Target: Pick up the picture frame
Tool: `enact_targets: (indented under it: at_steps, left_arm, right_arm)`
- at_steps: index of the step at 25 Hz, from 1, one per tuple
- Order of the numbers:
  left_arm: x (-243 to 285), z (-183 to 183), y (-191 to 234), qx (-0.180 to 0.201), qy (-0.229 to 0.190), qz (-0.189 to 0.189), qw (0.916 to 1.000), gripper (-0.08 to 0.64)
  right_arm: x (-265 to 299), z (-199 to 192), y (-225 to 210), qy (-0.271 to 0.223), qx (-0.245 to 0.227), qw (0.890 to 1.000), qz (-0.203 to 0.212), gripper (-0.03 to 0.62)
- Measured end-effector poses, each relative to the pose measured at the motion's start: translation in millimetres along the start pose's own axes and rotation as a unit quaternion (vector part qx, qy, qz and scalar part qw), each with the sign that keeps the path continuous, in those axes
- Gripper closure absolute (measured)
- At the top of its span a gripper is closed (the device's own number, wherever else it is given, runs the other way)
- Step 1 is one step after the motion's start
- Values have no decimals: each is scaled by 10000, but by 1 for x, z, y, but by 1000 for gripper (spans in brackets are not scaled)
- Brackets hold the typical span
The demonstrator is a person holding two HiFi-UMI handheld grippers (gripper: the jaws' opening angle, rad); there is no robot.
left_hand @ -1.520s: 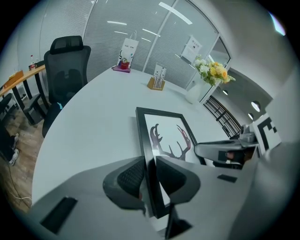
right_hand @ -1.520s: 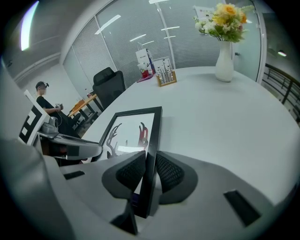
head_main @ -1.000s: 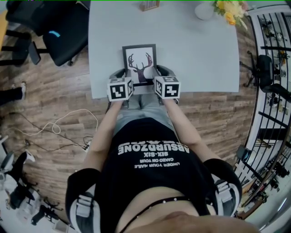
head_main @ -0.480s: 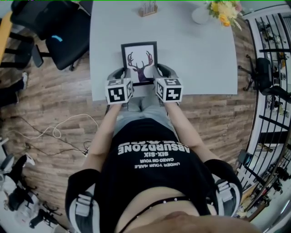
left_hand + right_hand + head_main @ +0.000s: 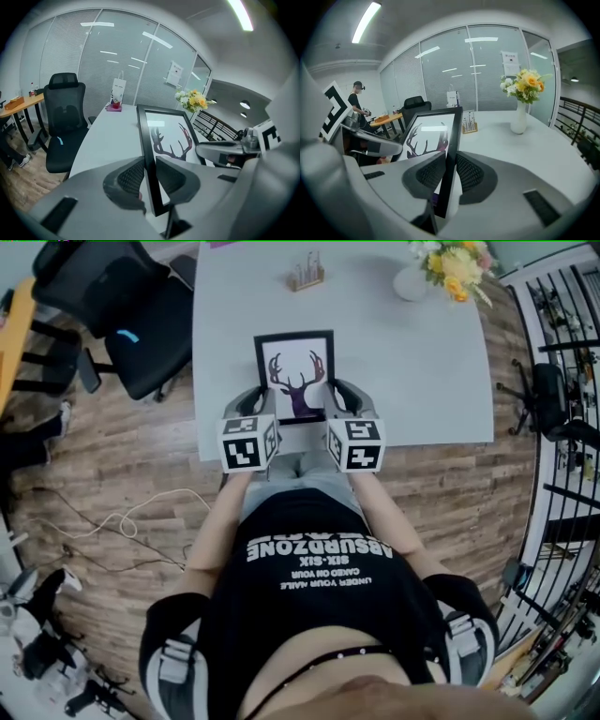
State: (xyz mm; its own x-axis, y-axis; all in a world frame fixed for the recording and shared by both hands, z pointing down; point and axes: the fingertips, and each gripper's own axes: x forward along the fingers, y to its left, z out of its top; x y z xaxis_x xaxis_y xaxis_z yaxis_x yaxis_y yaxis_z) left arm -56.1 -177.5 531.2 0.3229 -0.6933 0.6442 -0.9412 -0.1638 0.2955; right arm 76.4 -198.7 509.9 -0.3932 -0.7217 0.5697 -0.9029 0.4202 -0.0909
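Observation:
The picture frame (image 5: pixel 295 371) is black with a white mat and a dark deer-antler print. It is held up off the grey table (image 5: pixel 422 362), tilted with its far edge higher. My left gripper (image 5: pixel 265 407) is shut on the frame's left rail (image 5: pixel 146 154). My right gripper (image 5: pixel 336 404) is shut on the right rail (image 5: pixel 451 154). In each gripper view the ribbed pads (image 5: pixel 133 176) press both faces of the rail. The frame's near edge is hidden behind the marker cubes (image 5: pixel 249 441) in the head view.
A vase of yellow flowers (image 5: pixel 441 261) stands at the table's far right, a small wooden holder (image 5: pixel 306 276) at the far middle. A black office chair (image 5: pixel 131 310) stands left of the table. Cables (image 5: pixel 112 521) lie on the wooden floor. A person (image 5: pixel 357 105) stands in the background.
Both grippers have risen together with the frame clamped between them, lifting it off the table and tilting it more upright. The jaws have not changed.

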Motion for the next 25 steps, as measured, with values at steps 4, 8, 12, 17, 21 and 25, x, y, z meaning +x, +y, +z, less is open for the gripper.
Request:
enact_targets:
  at_steps: [4,8,12,17,21,25]
  left_arm:
    - [-8,18,-5,184,-158,-67,9997,474]
    - [-13,31,-9,312,-286,-110,9990,474]
    - [-17,35,-10,333,-326,-136,9988,474]
    - [-24,34,-7,323,-388,-147,9986,474]
    - [-28,34,-4,228,-465,-131,9986,474]
    - [-38,32,1,130,-520,-92,9985,474]
  right_arm:
    - [-6,15,-1,-206,91,9997,-31,508]
    - [-10,26,-4,-307,106,9995,-52,508]
    - [-14,30,-1,-337,80,9994,-70,508]
    - [-16,32,4,-342,34,9994,-72,508]
    - [-17,36,10,-378,-34,9993,-7,508]
    - [-19,37,19,-387,-105,9992,81,508]
